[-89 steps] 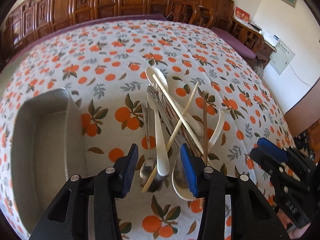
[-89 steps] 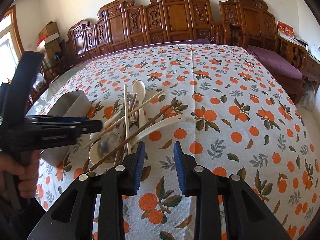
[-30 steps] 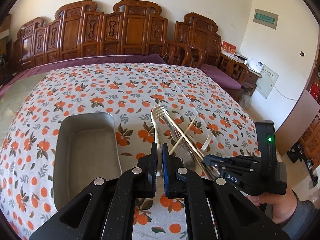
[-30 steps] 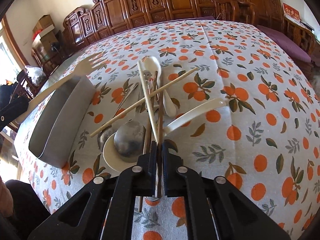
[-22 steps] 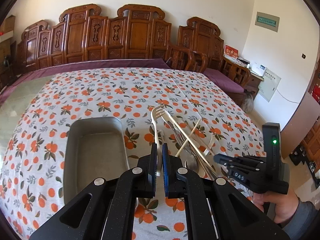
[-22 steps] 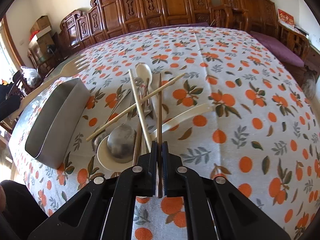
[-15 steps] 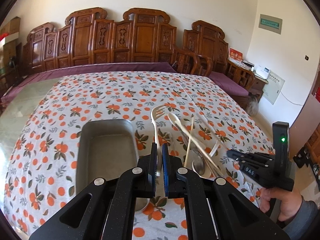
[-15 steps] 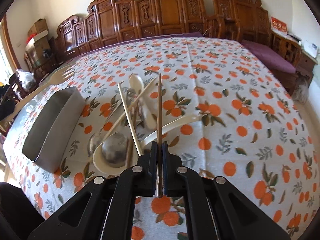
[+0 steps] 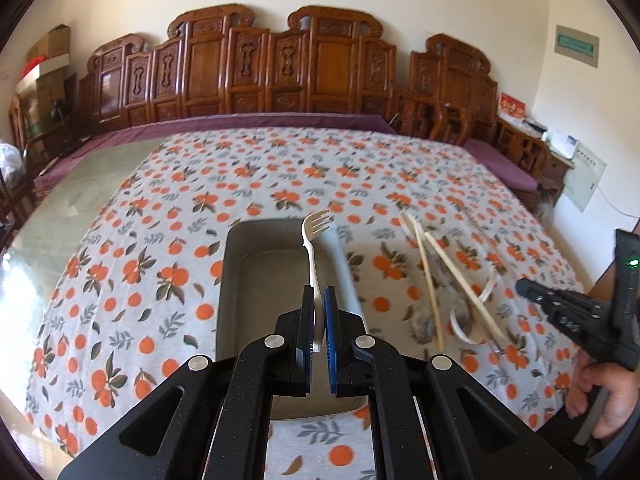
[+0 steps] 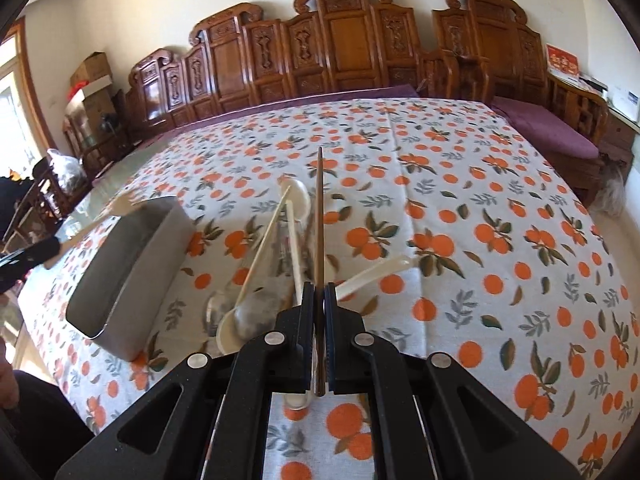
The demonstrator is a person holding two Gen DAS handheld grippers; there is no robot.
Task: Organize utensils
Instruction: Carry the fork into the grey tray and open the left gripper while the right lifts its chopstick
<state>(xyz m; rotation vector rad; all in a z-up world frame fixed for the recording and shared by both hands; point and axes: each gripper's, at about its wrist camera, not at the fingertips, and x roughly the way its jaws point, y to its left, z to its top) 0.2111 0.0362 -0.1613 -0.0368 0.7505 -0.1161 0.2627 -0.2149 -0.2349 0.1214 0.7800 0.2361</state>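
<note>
My left gripper (image 9: pixel 319 294) is shut on a cream plastic fork (image 9: pixel 313 248), whose tines hang above the grey metal tray (image 9: pixel 256 268). Between the pads of my shut right gripper (image 10: pixel 319 288) a dark brown chopstick (image 10: pixel 319 216) sticks up and forward, lifted over the pile of utensils (image 10: pixel 276 272). That pile holds pale chopsticks, white spoons and metal spoons on the orange-print cloth, right of the tray (image 10: pixel 132 276). In the left wrist view the pile (image 9: pixel 448 284) is blurred. The fork (image 10: pixel 108 216) also shows over the tray's far end in the right wrist view.
The table (image 10: pixel 480 200) wears a white cloth with oranges. Carved wooden chairs (image 9: pixel 280 68) line its far side, and a purple-cushioned bench (image 10: pixel 548 128) stands at the right. A hand holding the right gripper (image 9: pixel 576 320) shows at the left wrist view's right edge.
My left gripper has carried the fork leftward, from beside the pile to over the tray. My right gripper has lifted the brown chopstick up out of the pile.
</note>
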